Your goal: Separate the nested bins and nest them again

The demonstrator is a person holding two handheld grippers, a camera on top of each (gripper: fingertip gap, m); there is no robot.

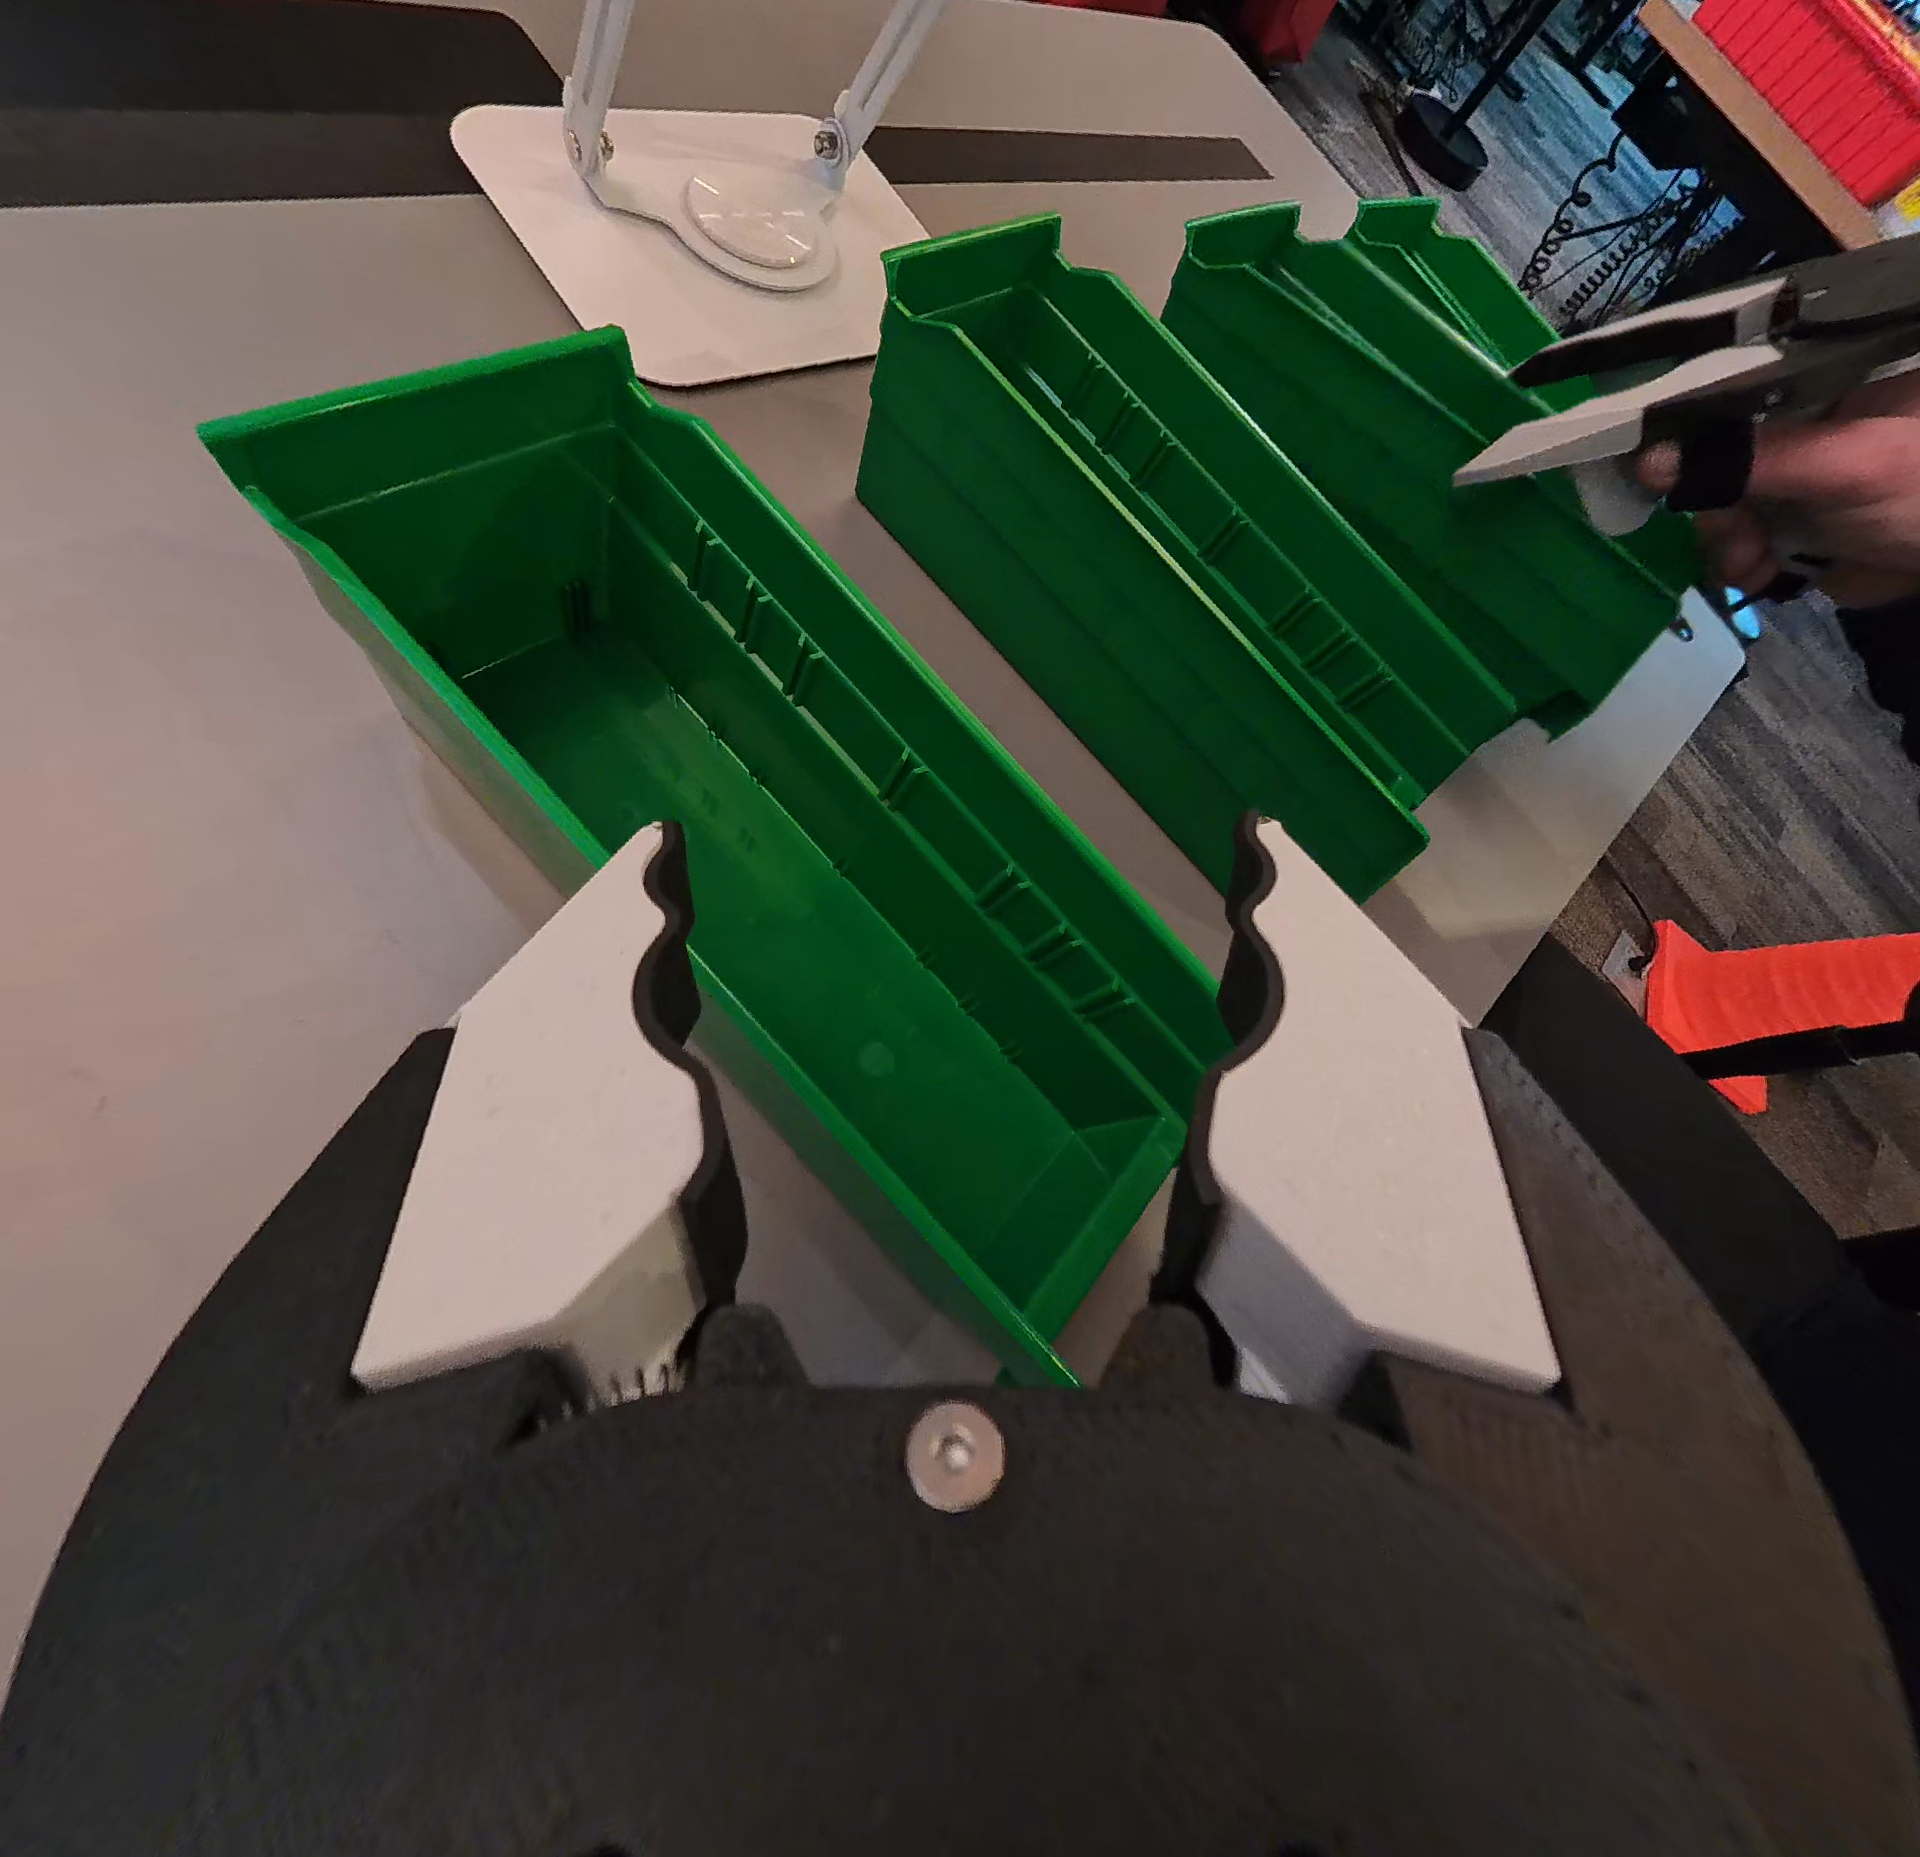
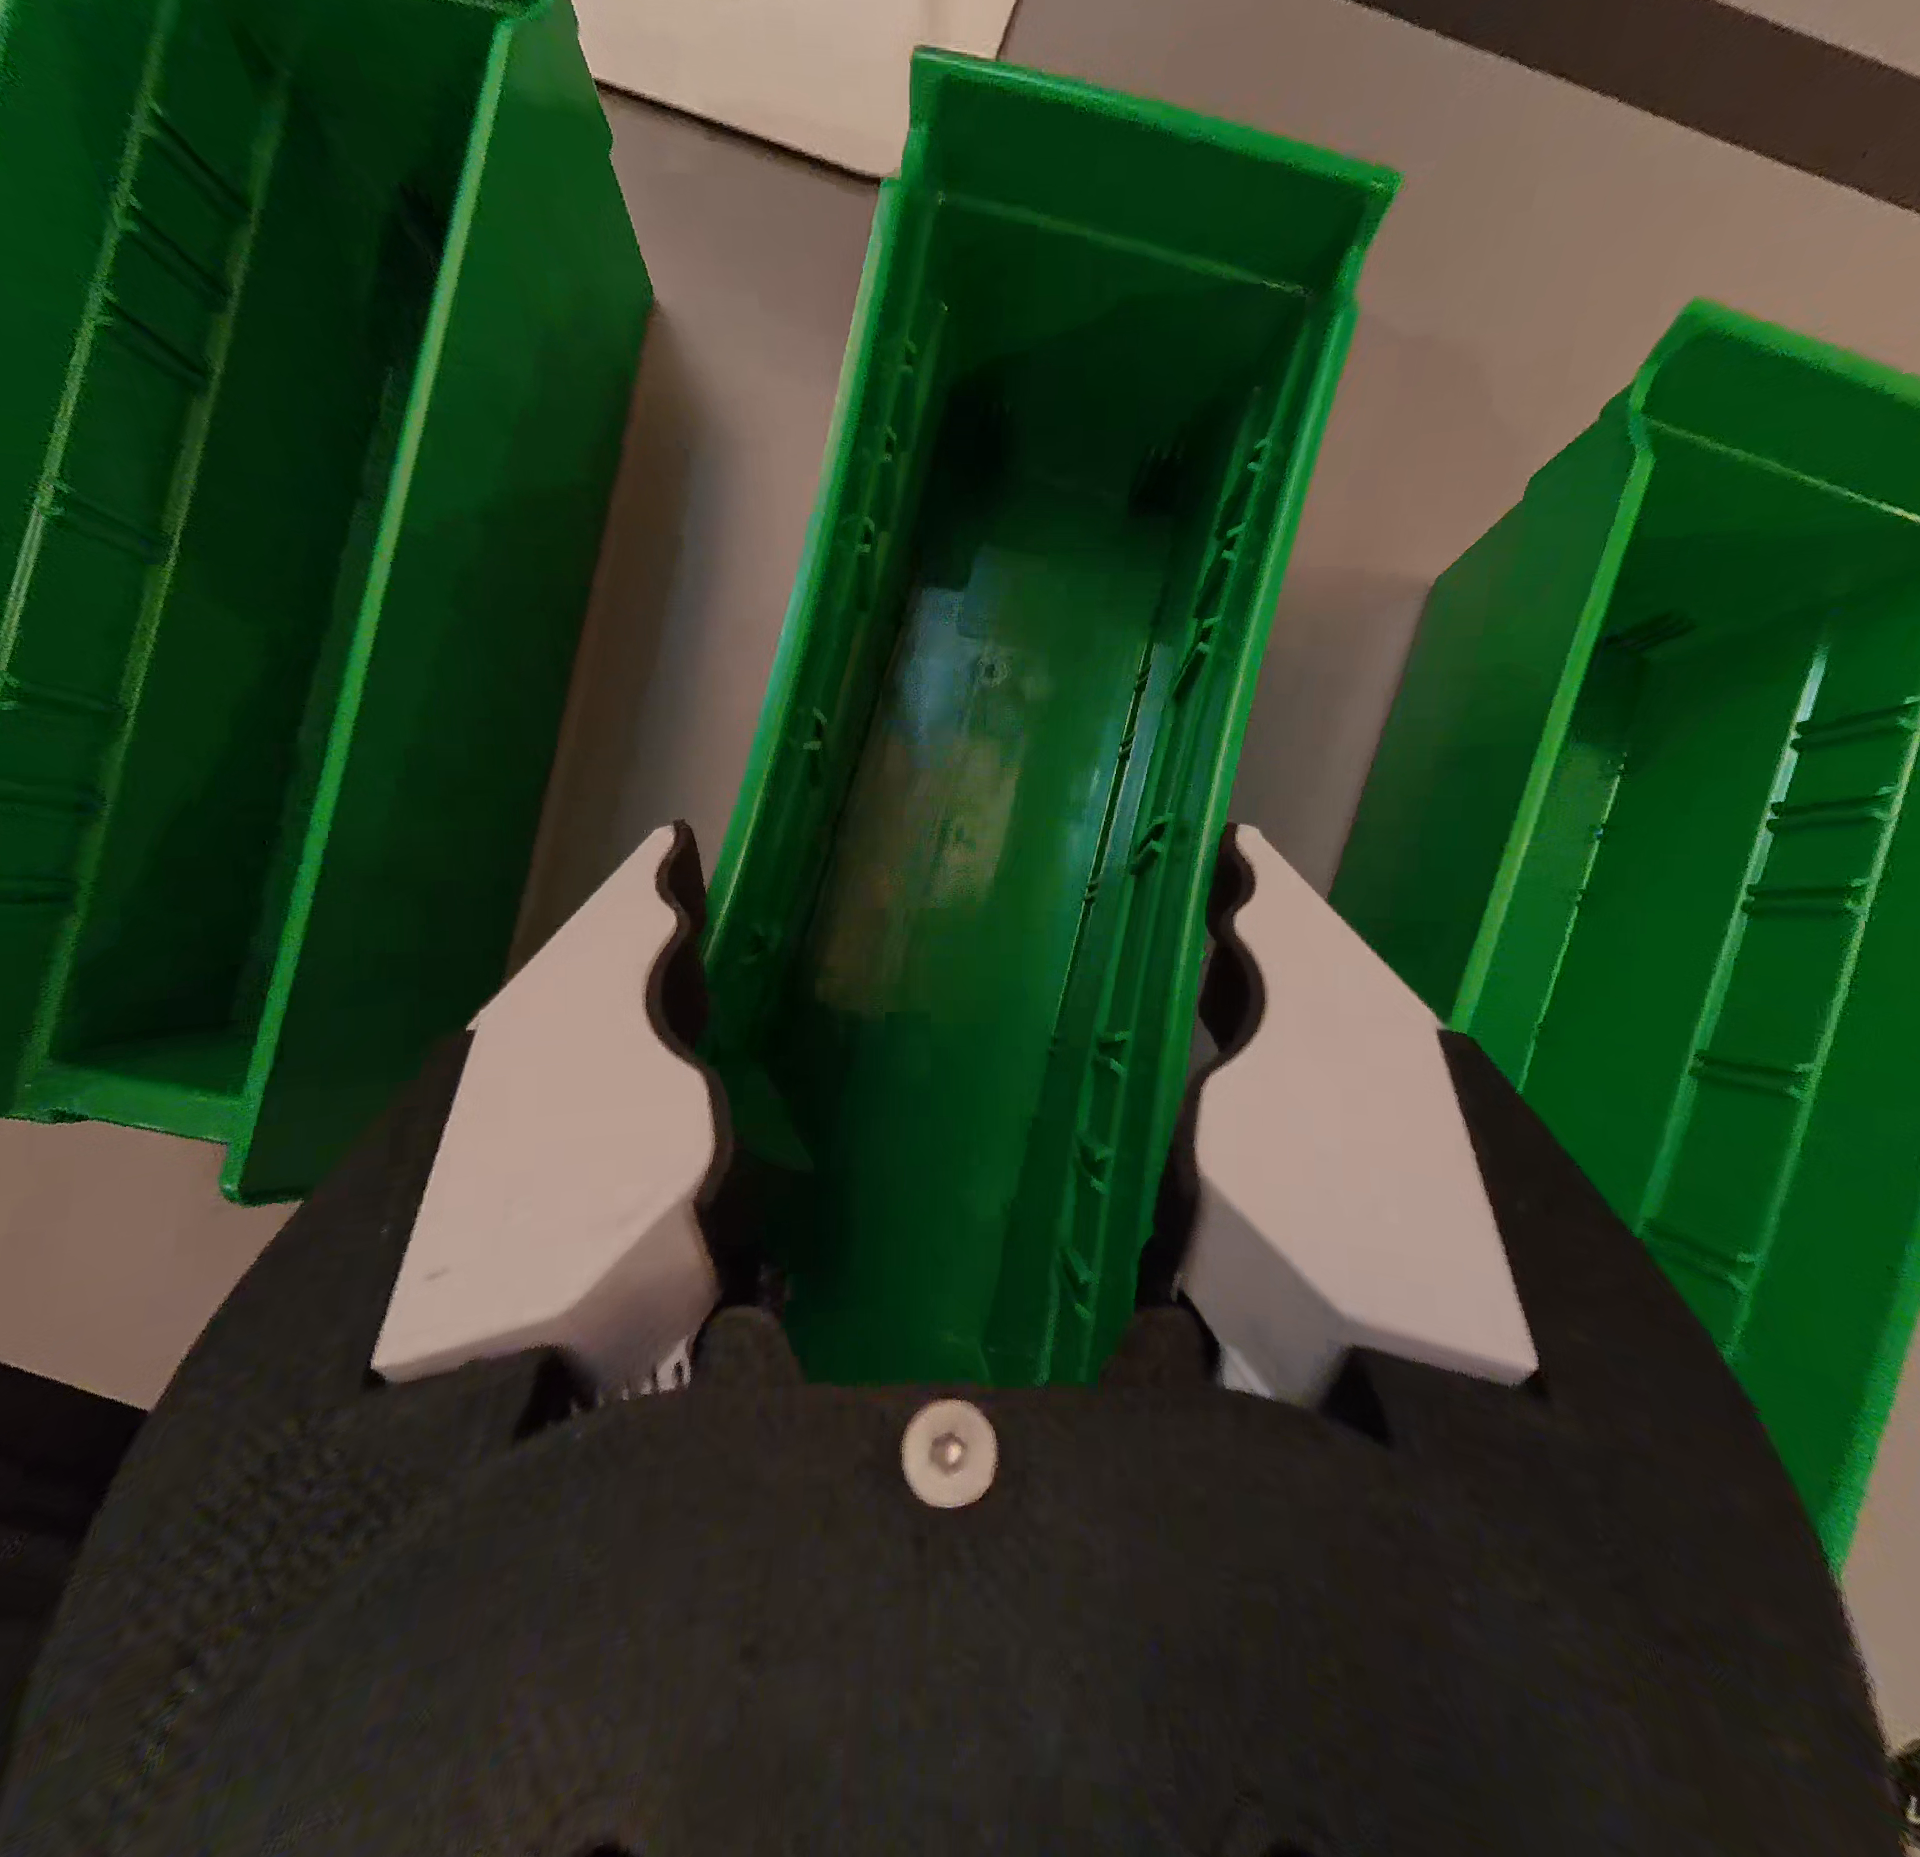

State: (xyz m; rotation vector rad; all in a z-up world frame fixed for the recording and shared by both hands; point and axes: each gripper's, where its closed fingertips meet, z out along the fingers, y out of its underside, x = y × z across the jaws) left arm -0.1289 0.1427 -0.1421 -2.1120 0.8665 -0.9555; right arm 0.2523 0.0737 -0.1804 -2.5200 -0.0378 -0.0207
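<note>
With three green bins (image 2: 1039,560) standing apart mid-frame, separation looks complete; left gripper (image 1: 961,841) and right gripper (image 2: 961,841), both wide and empty, must next grasp one for re-nesting.

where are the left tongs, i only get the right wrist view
Observer: The left tongs are open above the near end of the leftmost green bin.
Operator: is the rightmost bin a single one
Observer: No. The rightmost bins are nested, and two stepped back ends show.
Operator: whats on that white plate up top
Observer: Two white arms rise from the white base plate.
</note>
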